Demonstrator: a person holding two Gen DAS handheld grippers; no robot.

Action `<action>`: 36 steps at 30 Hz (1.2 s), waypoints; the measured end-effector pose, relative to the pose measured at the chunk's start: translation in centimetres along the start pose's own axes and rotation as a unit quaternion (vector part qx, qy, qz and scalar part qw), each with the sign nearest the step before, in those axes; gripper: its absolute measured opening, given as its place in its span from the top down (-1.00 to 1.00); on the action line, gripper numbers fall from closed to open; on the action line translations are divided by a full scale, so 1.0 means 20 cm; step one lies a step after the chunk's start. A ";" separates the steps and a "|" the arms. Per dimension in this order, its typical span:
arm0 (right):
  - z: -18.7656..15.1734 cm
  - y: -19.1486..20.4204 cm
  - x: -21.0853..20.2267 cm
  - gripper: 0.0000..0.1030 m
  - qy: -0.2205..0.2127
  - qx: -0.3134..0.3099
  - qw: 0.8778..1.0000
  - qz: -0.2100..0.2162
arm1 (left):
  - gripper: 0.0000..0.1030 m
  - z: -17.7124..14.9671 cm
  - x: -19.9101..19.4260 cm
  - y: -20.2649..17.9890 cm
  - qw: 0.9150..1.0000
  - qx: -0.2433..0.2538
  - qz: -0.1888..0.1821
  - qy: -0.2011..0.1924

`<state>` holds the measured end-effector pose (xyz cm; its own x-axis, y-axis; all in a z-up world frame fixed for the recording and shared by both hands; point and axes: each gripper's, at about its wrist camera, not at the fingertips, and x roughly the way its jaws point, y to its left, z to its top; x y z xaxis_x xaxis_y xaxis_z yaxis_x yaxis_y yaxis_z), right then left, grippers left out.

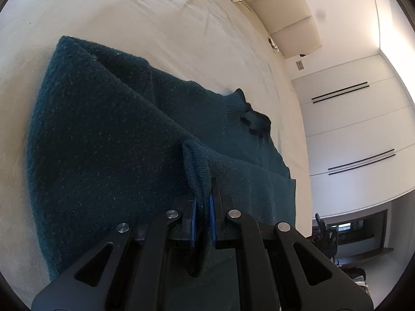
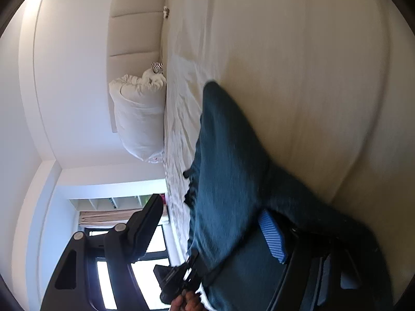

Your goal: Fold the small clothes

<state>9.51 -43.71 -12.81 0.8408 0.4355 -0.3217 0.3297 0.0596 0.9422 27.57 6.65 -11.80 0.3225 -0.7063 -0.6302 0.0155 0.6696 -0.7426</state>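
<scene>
- Where my left wrist camera looks down its fingers, I see the left gripper clamped on a ribbed edge of the dark teal knitted sweater, a fold of knit pinched tight between its two blue pads.
- The sweater lies spread on the cream-white bed sheet, partly folded over itself, with its darker neck opening toward the right of that view.
- On my right wrist camera, the right gripper has its jaws standing wide apart: one black finger is up in the air to the left, the other, with its ribbed blue pad, is low at the right.
- The teal knit runs between those two fingers and lies against the blue pad, but the far finger is clear of the cloth, so I read no grip there.
- This view is blurred, so finer contact I cannot tell.
- At its bottom edge I see a hand on a black gripper body.
- Beyond the sheet stand a bundled white pillow and a padded cream headboard.
</scene>
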 end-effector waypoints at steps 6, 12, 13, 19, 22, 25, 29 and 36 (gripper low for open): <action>0.03 -0.02 -0.03 -0.40 -0.027 -0.010 1.000 0.010 | 0.87 0.00 0.04 -0.01 1.000 -0.004 -0.004 -0.004; -0.02 -0.02 -0.03 -0.42 -0.026 -0.007 1.000 0.015 | 0.87 -0.02 0.04 0.01 1.000 -0.014 -0.011 -0.008; -0.02 -0.02 -0.03 -0.43 -0.022 -0.005 1.000 0.022 | 0.87 -0.02 0.03 0.01 1.000 -0.012 -0.010 -0.008; 0.06 -0.07 -0.07 -0.34 -0.035 0.003 0.999 0.010 | 0.87 -0.03 -0.01 0.03 1.000 -0.011 -0.010 -0.013; 0.06 -0.07 -0.07 -0.34 -0.034 -0.016 0.999 0.002 | 0.87 -0.04 -0.03 0.03 1.000 -0.006 -0.005 -0.014; 0.07 -0.07 -0.07 -0.34 -0.033 -0.018 0.999 -0.002 | 0.87 -0.04 -0.02 0.01 1.000 -0.006 -0.004 -0.014; 0.09 -0.09 -0.07 -0.30 -0.024 -0.010 1.000 -0.003 | 0.87 -0.04 -0.01 0.00 1.000 -0.010 -0.005 -0.014; 0.03 -0.02 -0.17 -0.38 -0.006 0.002 1.000 -0.003 | 0.87 -0.03 0.00 0.04 1.000 -0.019 -0.010 -0.007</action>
<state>6.73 -45.82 -12.15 0.8433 0.4250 -0.3289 0.3372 0.0580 0.9396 27.08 7.00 -12.44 0.3355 -0.7166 -0.6116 -0.0138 0.6454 -0.7637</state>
